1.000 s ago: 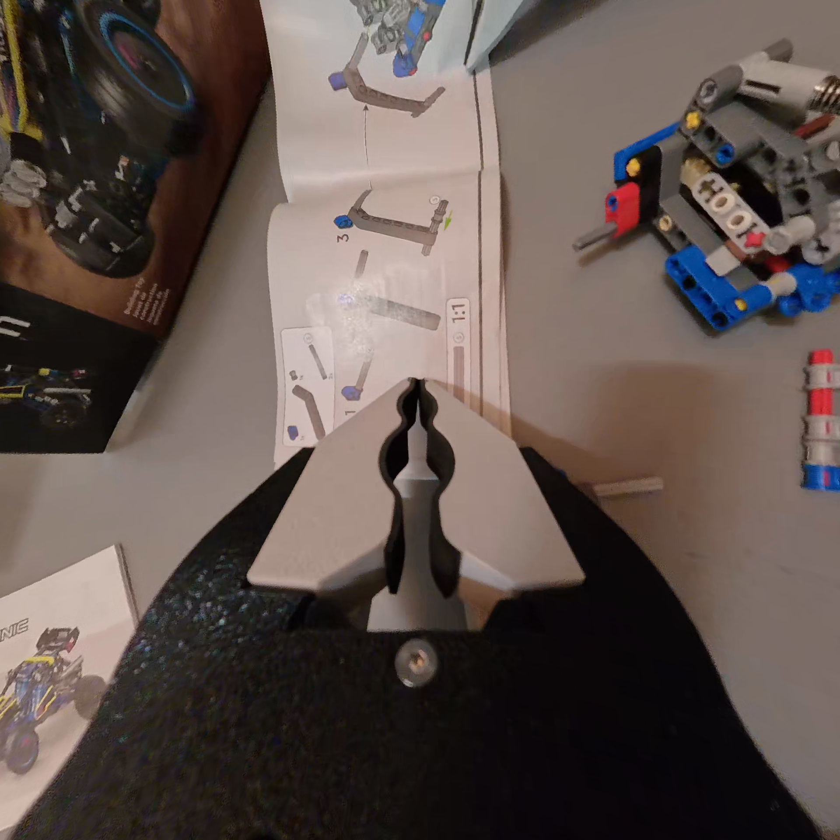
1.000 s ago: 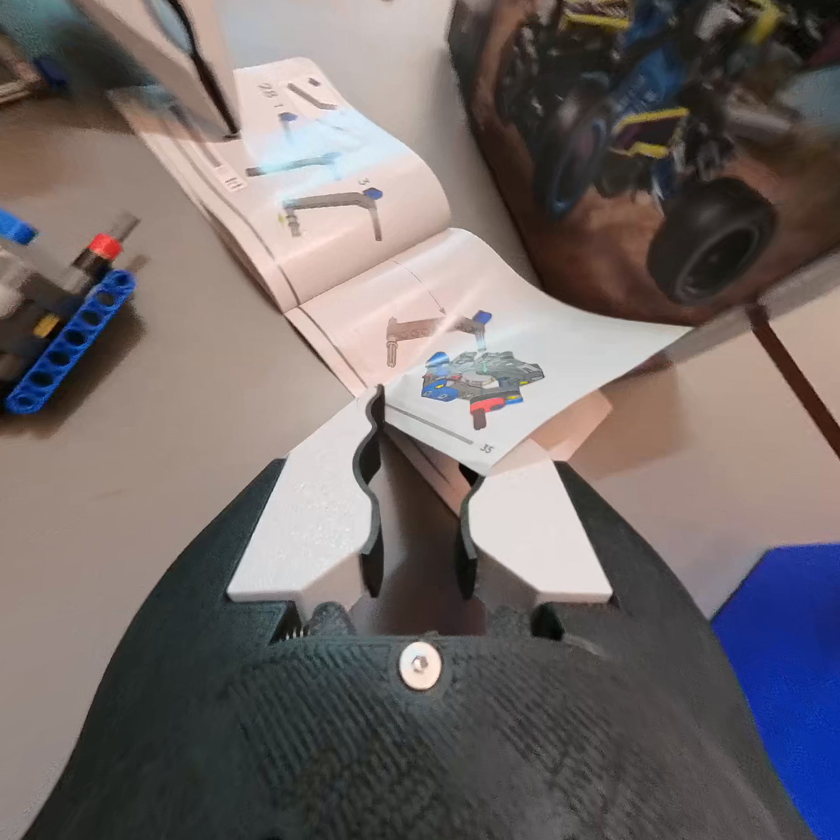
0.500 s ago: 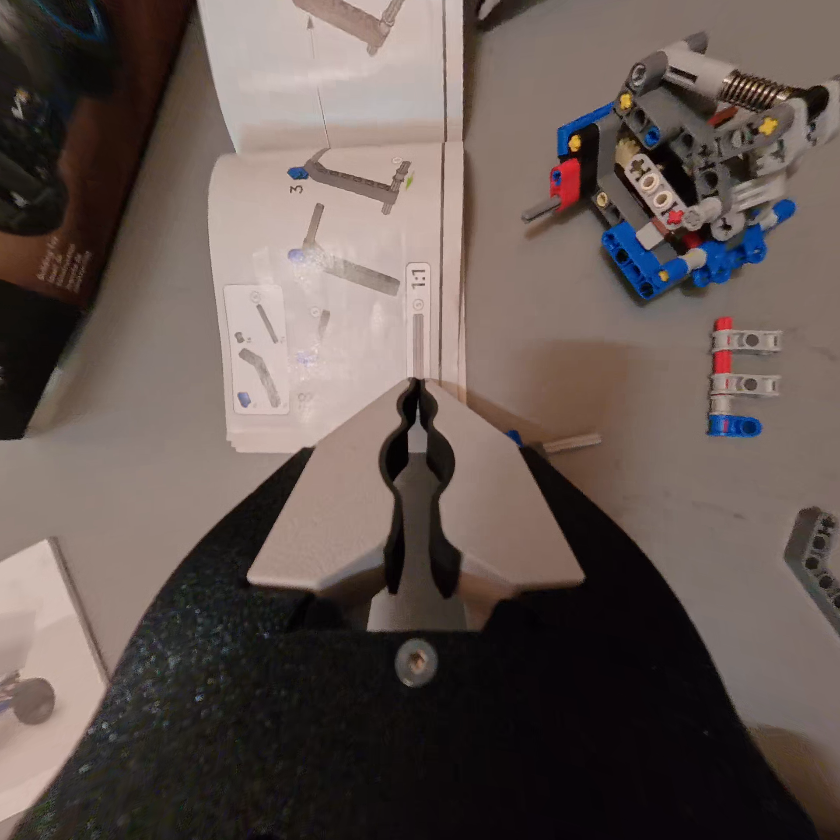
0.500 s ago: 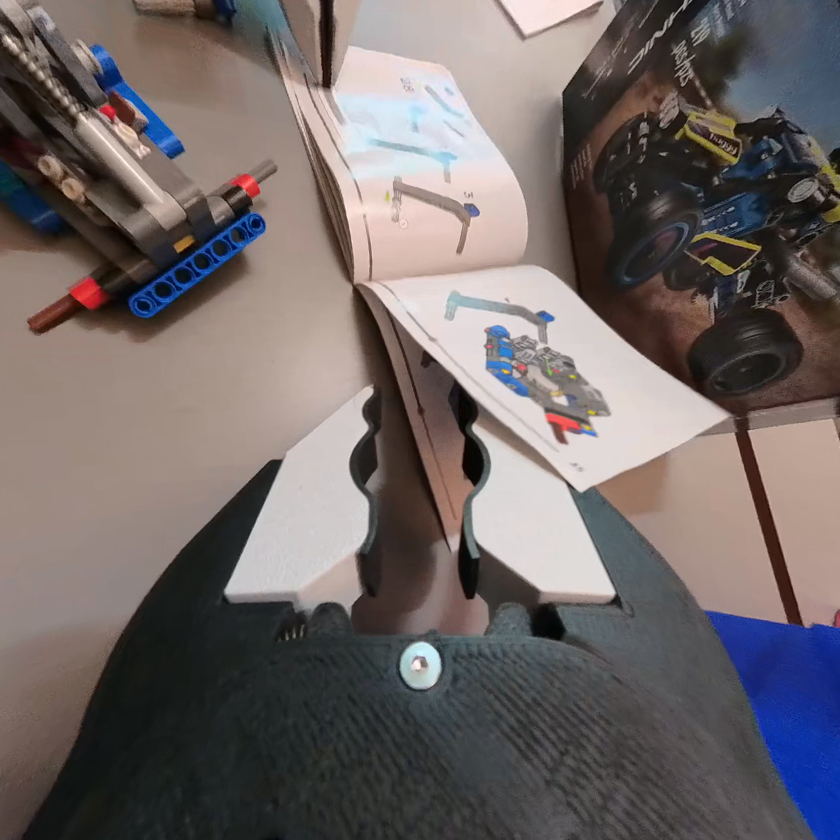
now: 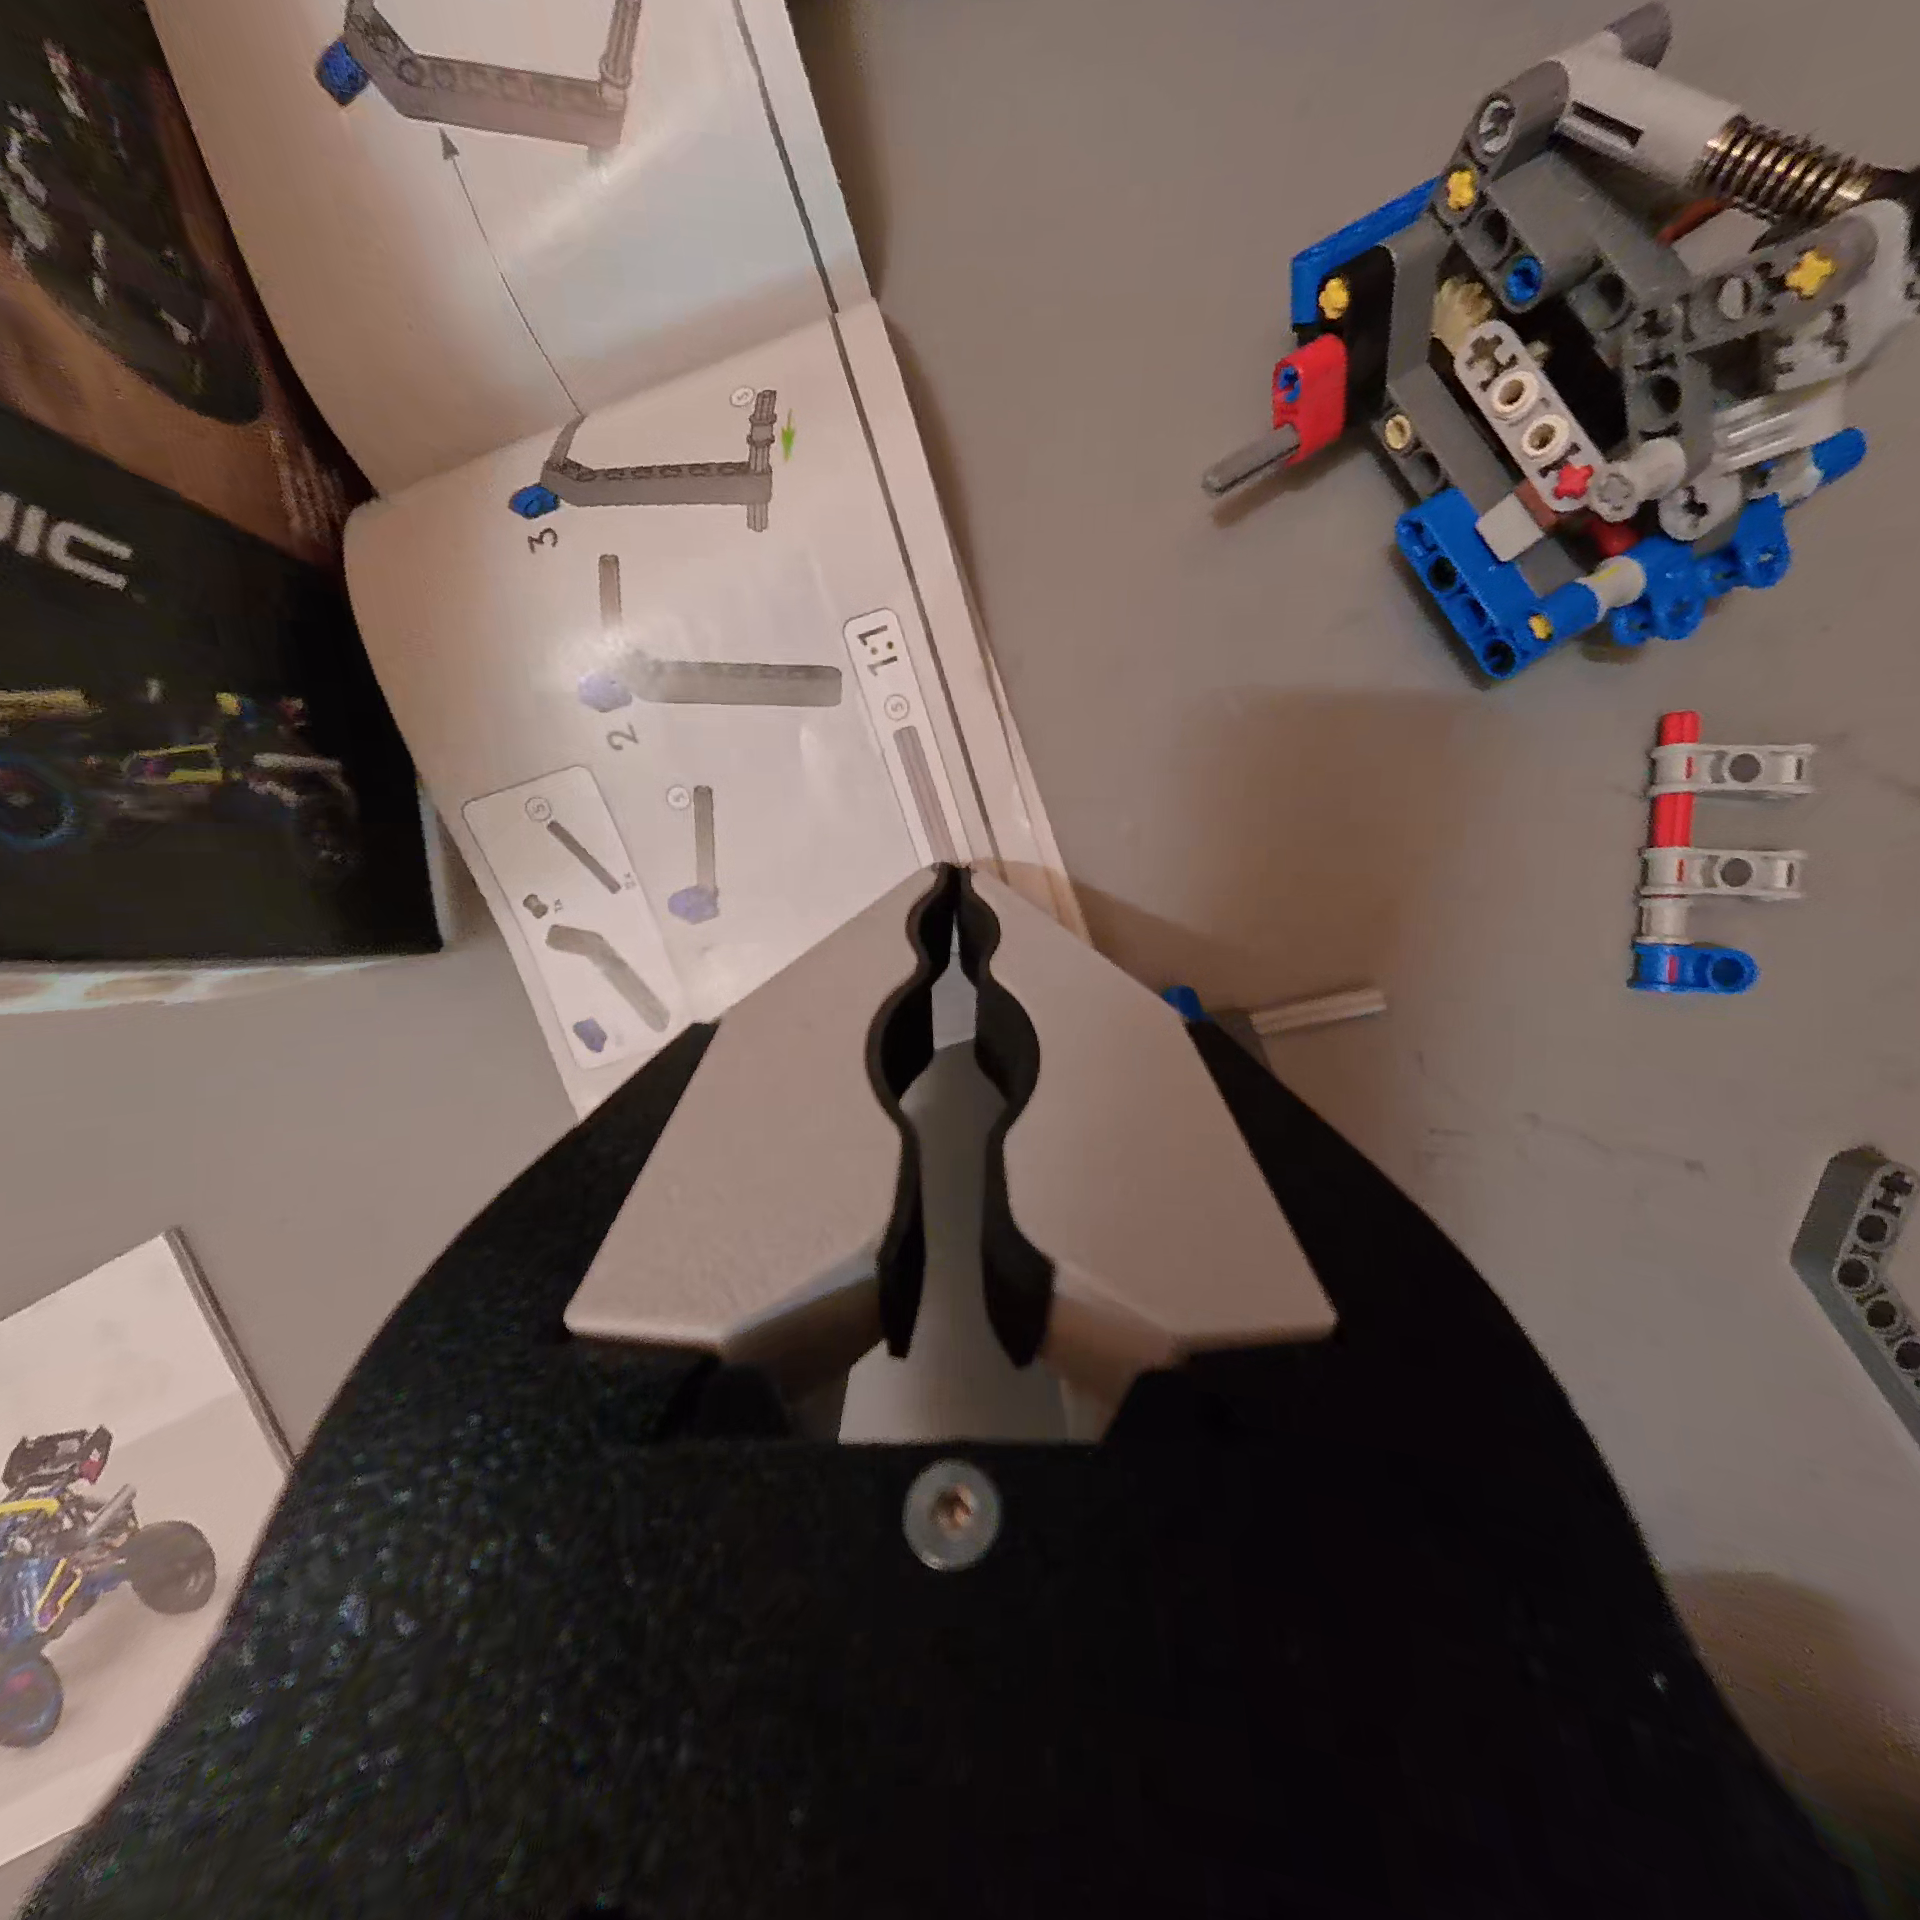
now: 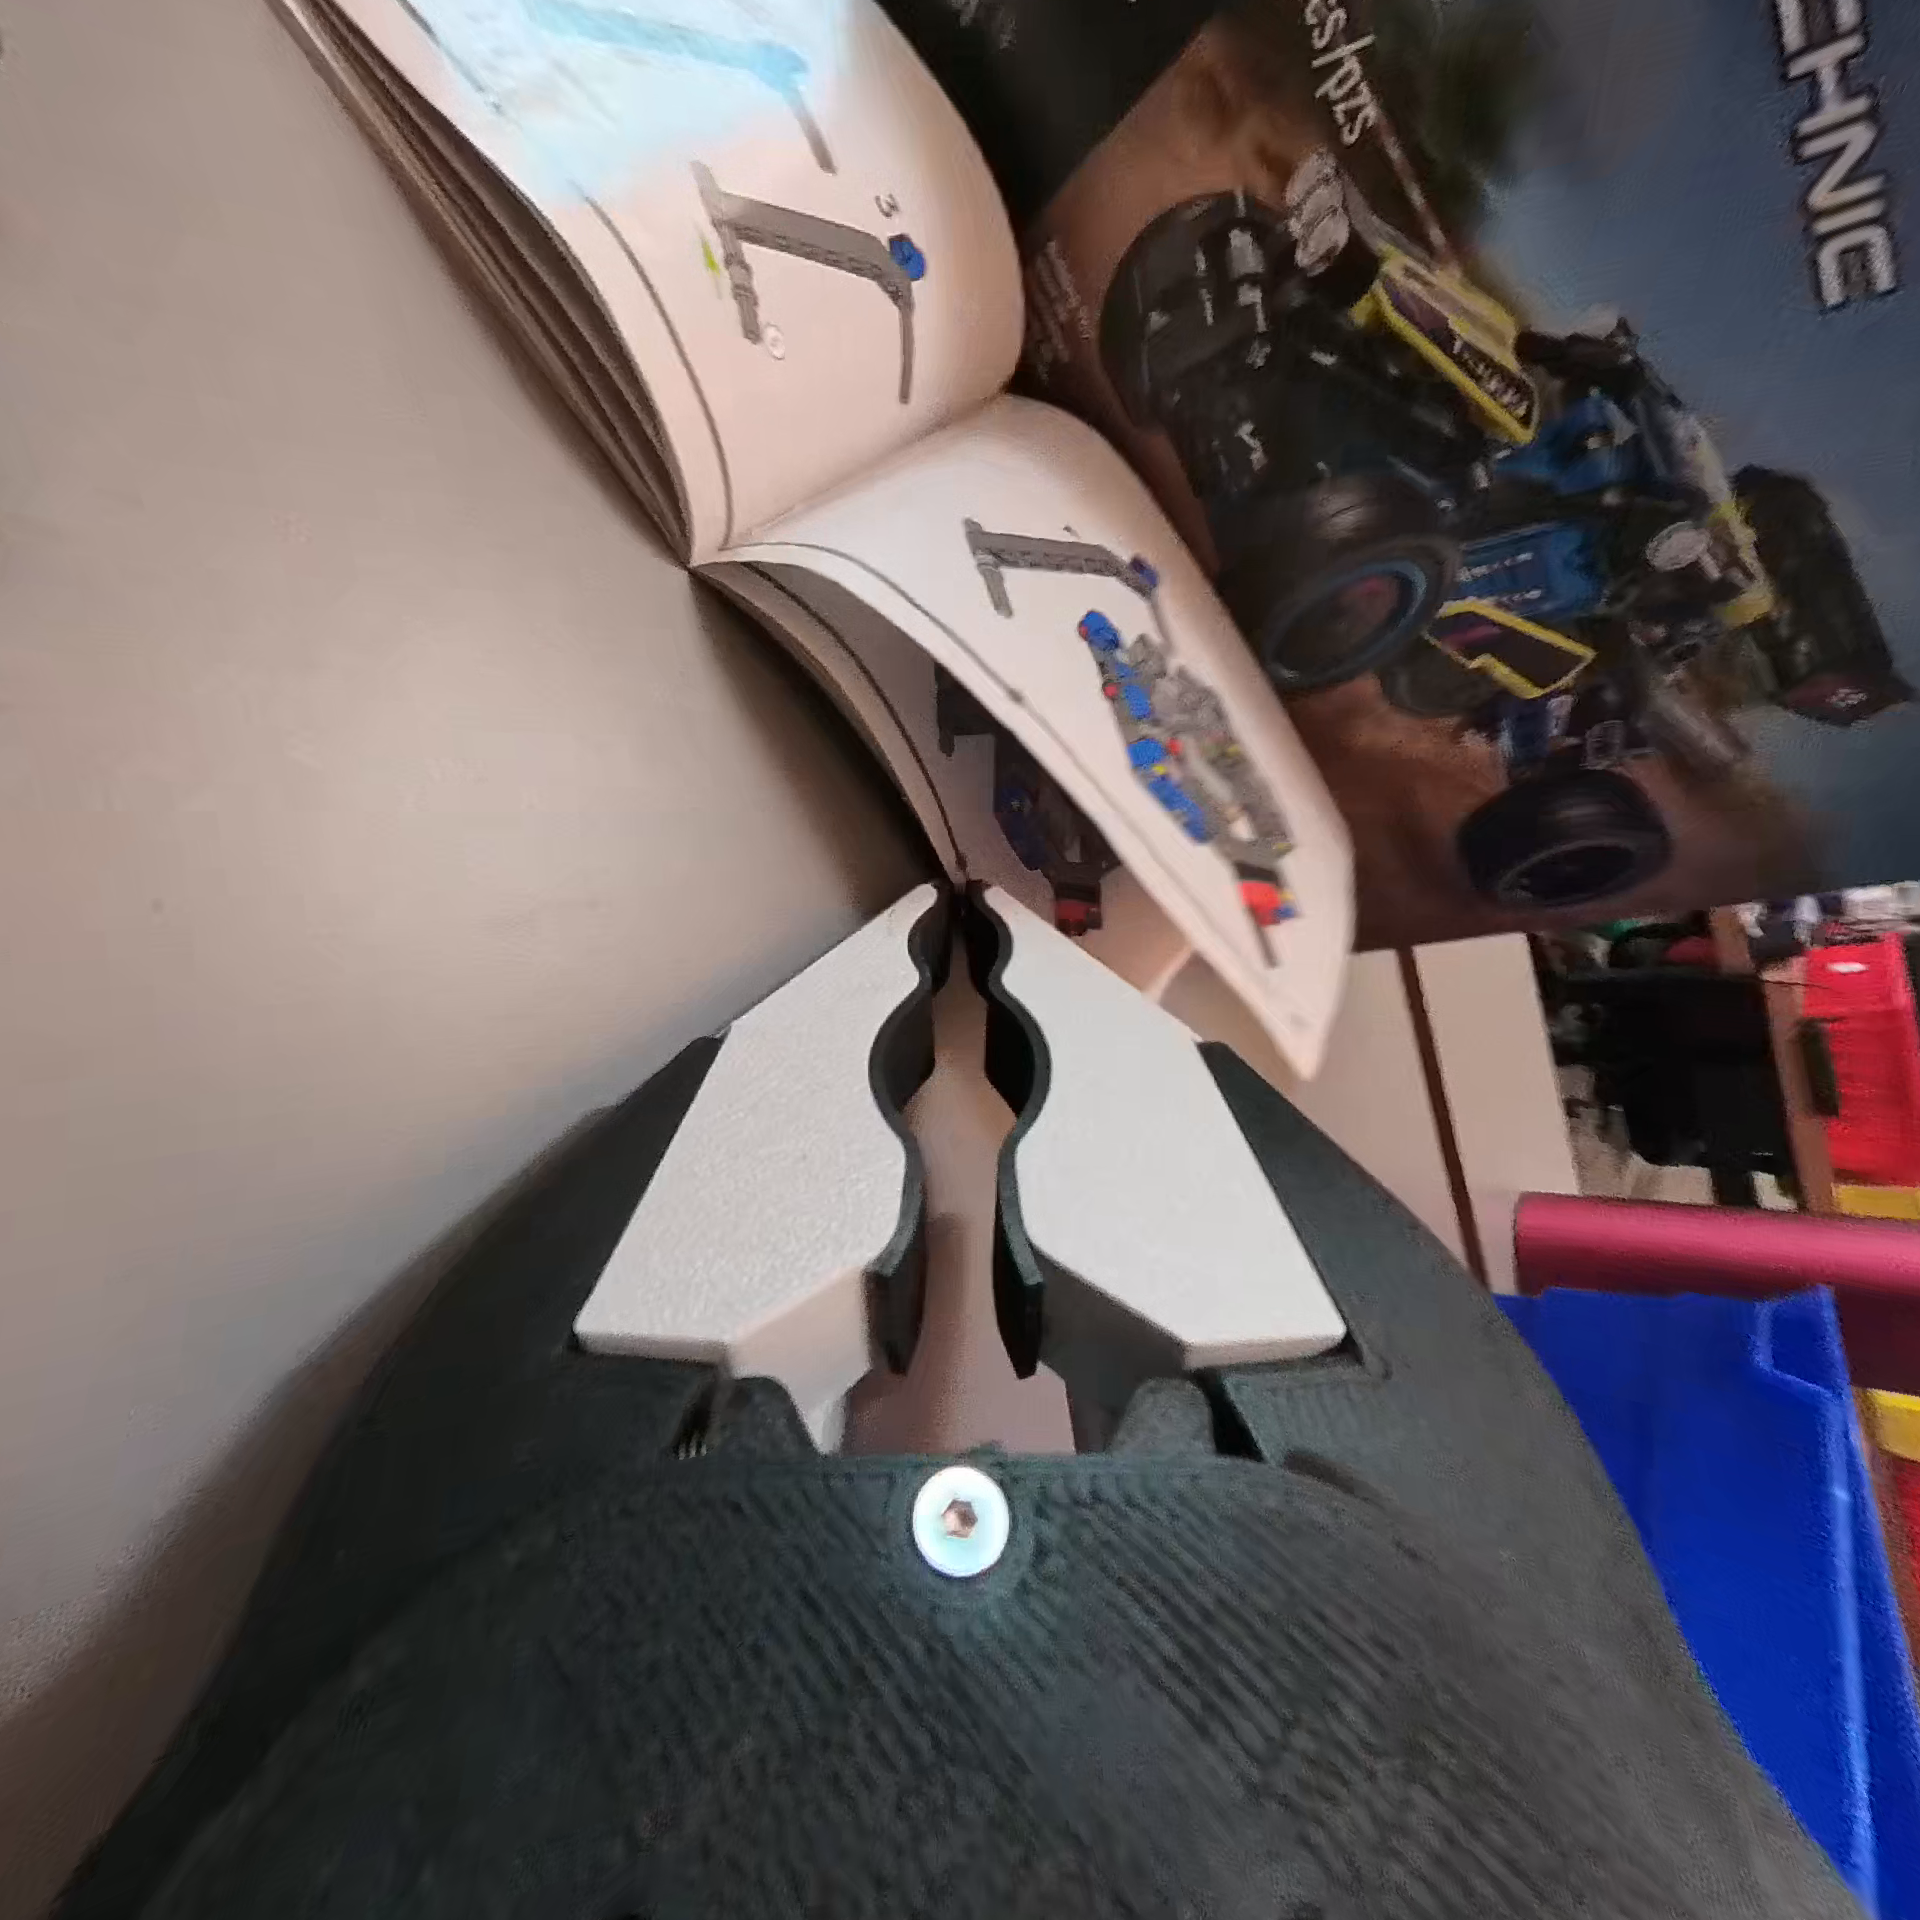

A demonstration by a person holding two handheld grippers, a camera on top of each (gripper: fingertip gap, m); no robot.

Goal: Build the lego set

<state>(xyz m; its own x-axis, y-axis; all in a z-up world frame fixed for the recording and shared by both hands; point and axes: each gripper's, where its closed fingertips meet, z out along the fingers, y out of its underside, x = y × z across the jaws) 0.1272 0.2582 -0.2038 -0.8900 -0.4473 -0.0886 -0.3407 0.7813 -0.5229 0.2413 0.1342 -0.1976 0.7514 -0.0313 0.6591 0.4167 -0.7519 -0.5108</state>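
Note:
The open instruction booklet (image 5: 665,644) lies on the grey table. My left gripper (image 5: 954,881) is shut, with its tips over the booklet's near right edge; I cannot tell whether they press on it. My right gripper (image 6: 961,896) is shut on the edge of several pages of the booklet (image 6: 831,343), and one loose page arches up to its right. The partly built blue and grey model (image 5: 1590,405) stands at the upper right of the left wrist view. It does not show in the right wrist view.
A red axle with grey connectors (image 5: 1704,852), a grey bent beam (image 5: 1870,1278) and a light grey axle (image 5: 1314,1008) lie right of my left gripper. The set's box (image 5: 156,540) (image 6: 1507,499) stands beside the booklet. A second booklet (image 5: 104,1455) lies near left. A blue bin (image 6: 1714,1558) is off the table's edge. My hands' fingertips stand some 20 centimetres from each other. My left tips are roughly 6 centimetres from the light grey axle (image 5: 1314,1008).
My right gripper moved in along the booklet's edge and shut on its pages; it was open around them before. The left gripper stayed shut at the booklet's edge while its view turned.

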